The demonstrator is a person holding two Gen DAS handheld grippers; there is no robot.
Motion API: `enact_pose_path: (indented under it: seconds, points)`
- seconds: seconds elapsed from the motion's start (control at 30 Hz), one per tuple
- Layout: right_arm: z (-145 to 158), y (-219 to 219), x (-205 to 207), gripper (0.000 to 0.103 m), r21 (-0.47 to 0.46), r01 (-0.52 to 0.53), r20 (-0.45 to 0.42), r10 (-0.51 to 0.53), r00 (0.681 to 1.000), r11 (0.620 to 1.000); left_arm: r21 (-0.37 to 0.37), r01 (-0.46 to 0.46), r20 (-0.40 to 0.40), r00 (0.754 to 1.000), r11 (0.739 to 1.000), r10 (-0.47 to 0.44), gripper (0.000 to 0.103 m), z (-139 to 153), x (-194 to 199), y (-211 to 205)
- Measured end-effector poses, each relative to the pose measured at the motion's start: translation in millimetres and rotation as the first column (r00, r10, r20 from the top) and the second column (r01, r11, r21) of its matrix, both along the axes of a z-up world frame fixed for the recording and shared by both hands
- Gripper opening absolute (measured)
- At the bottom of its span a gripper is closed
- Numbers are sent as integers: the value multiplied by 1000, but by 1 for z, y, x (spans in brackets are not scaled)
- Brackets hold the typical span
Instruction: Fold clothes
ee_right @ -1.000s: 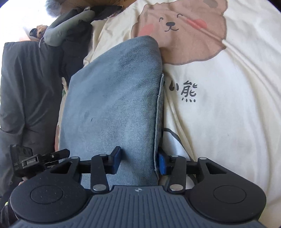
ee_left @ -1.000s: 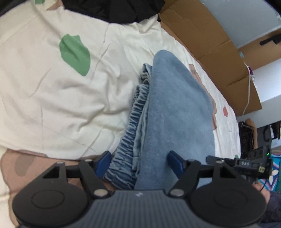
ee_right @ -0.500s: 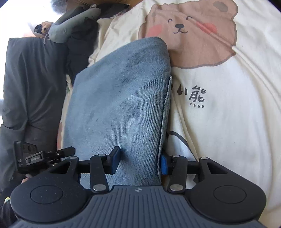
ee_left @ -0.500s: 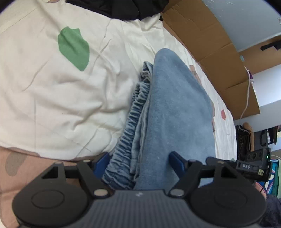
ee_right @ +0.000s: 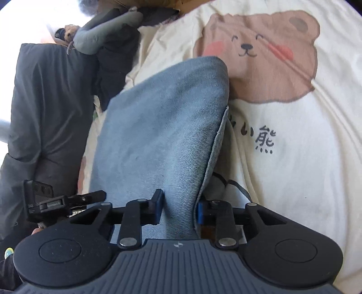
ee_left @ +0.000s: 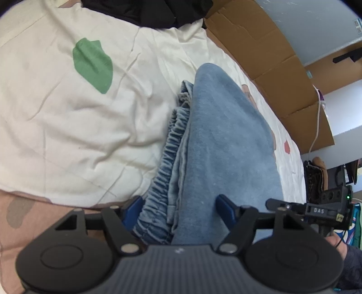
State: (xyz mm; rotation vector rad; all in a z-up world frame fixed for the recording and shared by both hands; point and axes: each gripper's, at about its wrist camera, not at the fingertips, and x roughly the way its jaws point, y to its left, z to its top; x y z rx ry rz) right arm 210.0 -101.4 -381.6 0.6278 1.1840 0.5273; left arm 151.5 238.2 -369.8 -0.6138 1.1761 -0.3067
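Folded light-blue jeans (ee_left: 221,140) lie on the bed, with the gathered elastic waistband (ee_left: 172,144) along their left side in the left wrist view. My left gripper (ee_left: 179,207) straddles the near end of the stack. Its jaws stand wide and are closing slightly, with the denim between them and no visible squeeze. In the right wrist view the same jeans (ee_right: 163,126) run away from me. My right gripper (ee_right: 178,207) is closing on their near hemmed edge, and its blue pads press the bunched fabric from both sides.
The jeans rest on a cream bedsheet (ee_left: 67,126) with a green patch (ee_left: 94,65) and a bear print (ee_right: 260,52). Dark clothes (ee_left: 147,11) lie at the far edge and a dark jacket (ee_right: 45,101) at the left. Cardboard (ee_left: 260,52) lines the bedside.
The right gripper's jaws have narrowed onto the denim edge, which now bunches between the pads. The left gripper has stayed in place, its jaws only slightly narrower.
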Motion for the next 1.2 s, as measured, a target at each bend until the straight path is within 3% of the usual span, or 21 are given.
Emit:
enact_pose_path:
  seconds: [0.13, 0.67, 0.73, 0.8, 1.0, 1.13, 1.2]
  points:
    - [8, -7, 3, 25, 14, 14, 9, -14, 1000, 1000, -6, 3, 3, 1000, 1000, -3, 64, 4, 1, -3]
    - [21, -44, -8, 22, 32, 46, 22, -46, 999, 998, -18, -5, -5, 1000, 1000, 5, 63, 0, -4, -18]
    - [16, -39, -3, 26, 7, 38, 7, -38, 999, 999, -16, 2, -6, 1000, 1000, -2, 63, 0, -2, -17]
    - [7, -37, 2, 37, -16, 31, -14, -31, 999, 999, -15, 9, -9, 1000, 1000, -9, 63, 0, 1, -17]
    - [-10, -27, 11, 42, 12, 16, -11, -16, 1000, 1000, 45, 37, 5, 999, 998, -37, 73, 4, 10, -24]
    - [-12, -18, 12, 37, 9, 4, 10, -4, 1000, 1000, 29, 37, 2, 999, 999, -37, 75, 0, 15, -25]
    - [-8, -16, 12, 26, 9, -5, 26, 5, 1000, 1000, 13, 31, 1, 1000, 999, -31, 75, -3, 12, -23]
